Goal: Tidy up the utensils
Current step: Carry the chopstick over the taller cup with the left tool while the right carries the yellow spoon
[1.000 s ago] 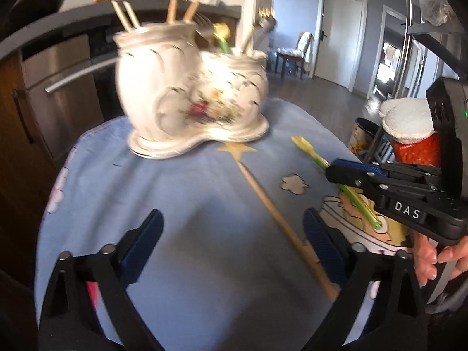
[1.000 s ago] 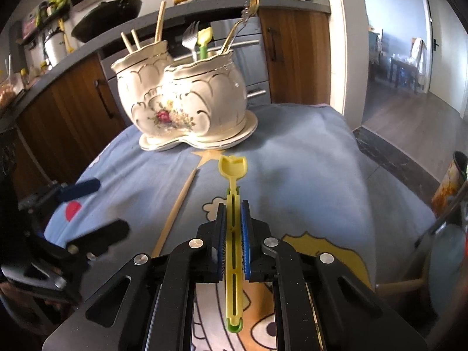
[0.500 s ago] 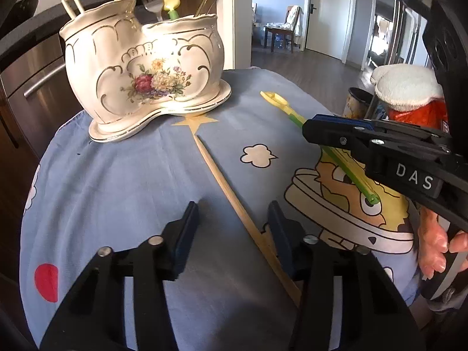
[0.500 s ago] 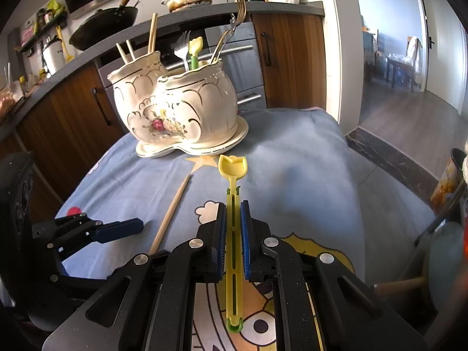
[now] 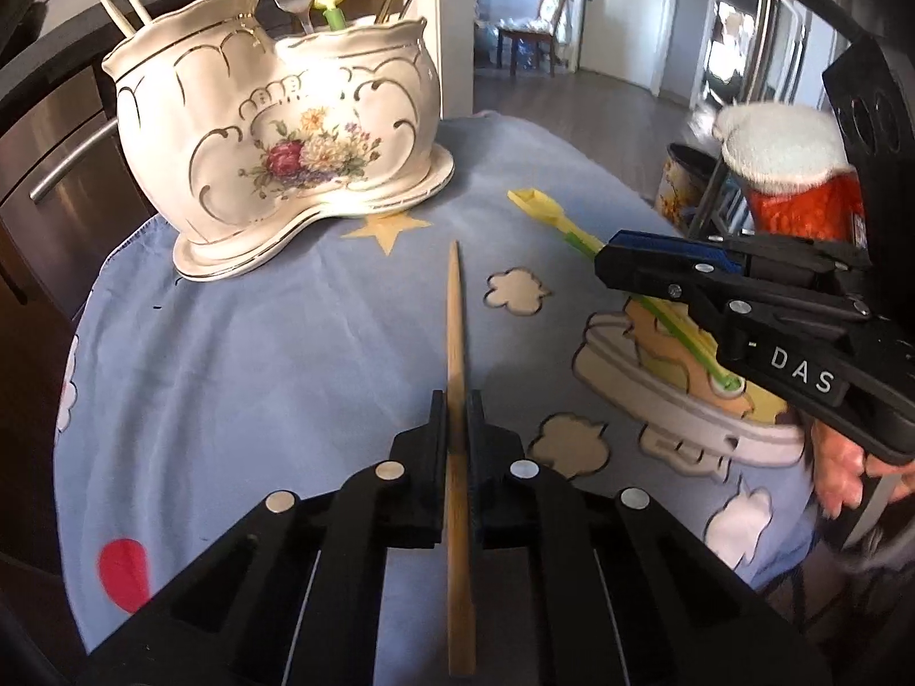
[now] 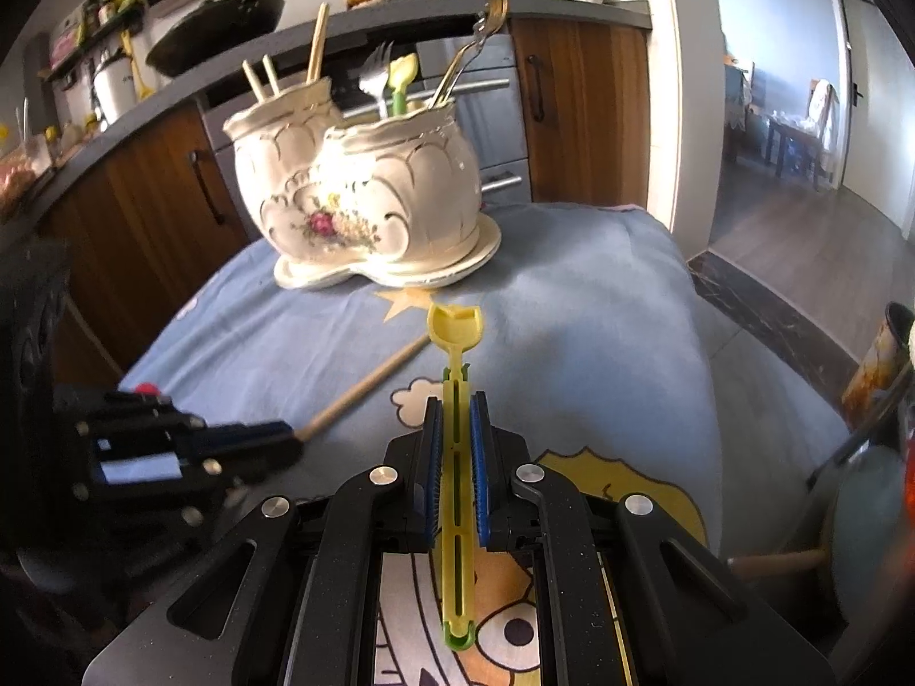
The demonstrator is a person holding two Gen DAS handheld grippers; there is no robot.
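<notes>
Since the earlier frame, the left gripper (image 5: 456, 406) has just been closing and now clamps the wooden chopstick (image 5: 455, 343), whose tip points toward the white floral utensil holder (image 5: 274, 131). Beside it, the right gripper (image 6: 456, 406) pinches the yellow plastic utensil (image 6: 456, 343), its scoop end just short of the holder. Both lie low over the blue cartoon cloth (image 5: 257, 343). Behind the holder run kitchen cabinets (image 6: 577, 114).
</notes>
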